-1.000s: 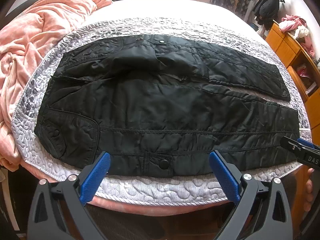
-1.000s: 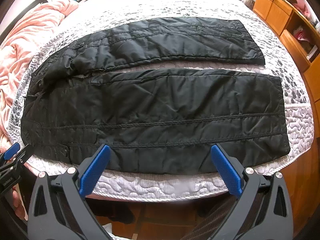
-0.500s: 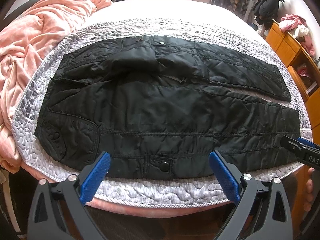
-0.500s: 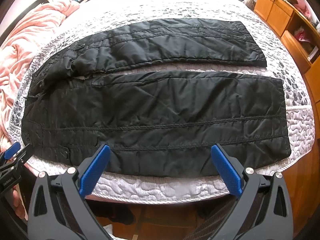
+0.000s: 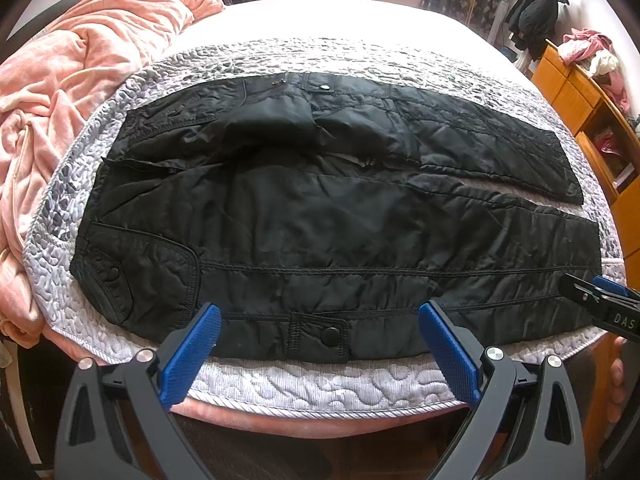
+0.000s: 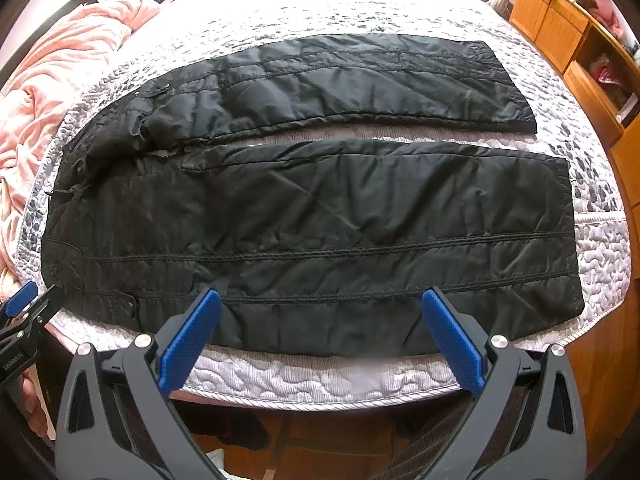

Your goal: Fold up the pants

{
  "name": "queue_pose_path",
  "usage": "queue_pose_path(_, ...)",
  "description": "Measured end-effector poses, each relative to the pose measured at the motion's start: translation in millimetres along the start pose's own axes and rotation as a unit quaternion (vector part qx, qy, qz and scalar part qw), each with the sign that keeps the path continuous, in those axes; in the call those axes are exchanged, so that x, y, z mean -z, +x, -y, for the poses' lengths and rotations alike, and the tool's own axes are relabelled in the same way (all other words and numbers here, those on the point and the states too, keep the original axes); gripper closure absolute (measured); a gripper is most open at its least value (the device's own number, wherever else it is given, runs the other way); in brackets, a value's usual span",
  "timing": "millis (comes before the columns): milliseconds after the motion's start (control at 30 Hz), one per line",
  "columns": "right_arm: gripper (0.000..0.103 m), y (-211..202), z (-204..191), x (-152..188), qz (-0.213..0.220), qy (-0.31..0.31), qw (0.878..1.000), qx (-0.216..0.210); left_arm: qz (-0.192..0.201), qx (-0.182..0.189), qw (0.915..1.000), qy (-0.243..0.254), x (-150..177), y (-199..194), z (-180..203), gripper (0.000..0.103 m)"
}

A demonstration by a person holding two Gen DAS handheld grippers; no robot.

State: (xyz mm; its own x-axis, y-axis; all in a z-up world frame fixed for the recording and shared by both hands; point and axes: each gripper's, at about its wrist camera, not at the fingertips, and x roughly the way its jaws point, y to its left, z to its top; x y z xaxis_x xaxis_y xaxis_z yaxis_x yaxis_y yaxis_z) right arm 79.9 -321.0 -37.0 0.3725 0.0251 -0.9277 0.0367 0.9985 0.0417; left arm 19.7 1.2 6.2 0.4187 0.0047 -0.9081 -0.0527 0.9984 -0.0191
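Black quilted pants (image 5: 320,220) lie spread flat on the bed, waist to the left, both legs running right. In the right wrist view the pants (image 6: 320,208) show both legs apart, with a strip of quilt between them. My left gripper (image 5: 320,340) hovers open at the near hem of the hip area, just over a snap button tab (image 5: 330,336). My right gripper (image 6: 320,328) stands open over the near leg's front edge. Neither holds cloth. Each gripper's tip shows at the edge of the other's view.
A grey-white quilted cover (image 5: 320,388) lies under the pants, its corded edge at the bed's near side. A pink blanket (image 5: 60,80) is heaped at the left. Wooden drawers (image 6: 560,24) with clothes stand at the right. Dark coats (image 5: 536,12) hang at the back.
Both grippers have crept slightly forward toward the near edge of the pants. The pants lie as before.
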Motion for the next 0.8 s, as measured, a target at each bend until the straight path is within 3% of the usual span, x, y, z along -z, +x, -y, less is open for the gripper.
queue_pose_path(567, 0.003, 4, 5, -5, 0.001, -0.006, 1.0, -0.005, -0.003, 0.0, 1.0, 0.003, -2, 9, 2, 0.004)
queue_pose_path(667, 0.003, -1, 24, -24, 0.013, -0.008, 1.0, -0.008, 0.003, 0.005, 0.9999, 0.011, -14, 12, 10, 0.004)
queue_pose_path(800, 0.003, -11, 81, -83, 0.053, 0.009, 0.998, 0.031, 0.029, 0.019, 0.9992, 0.02, -53, 20, 36, 0.004)
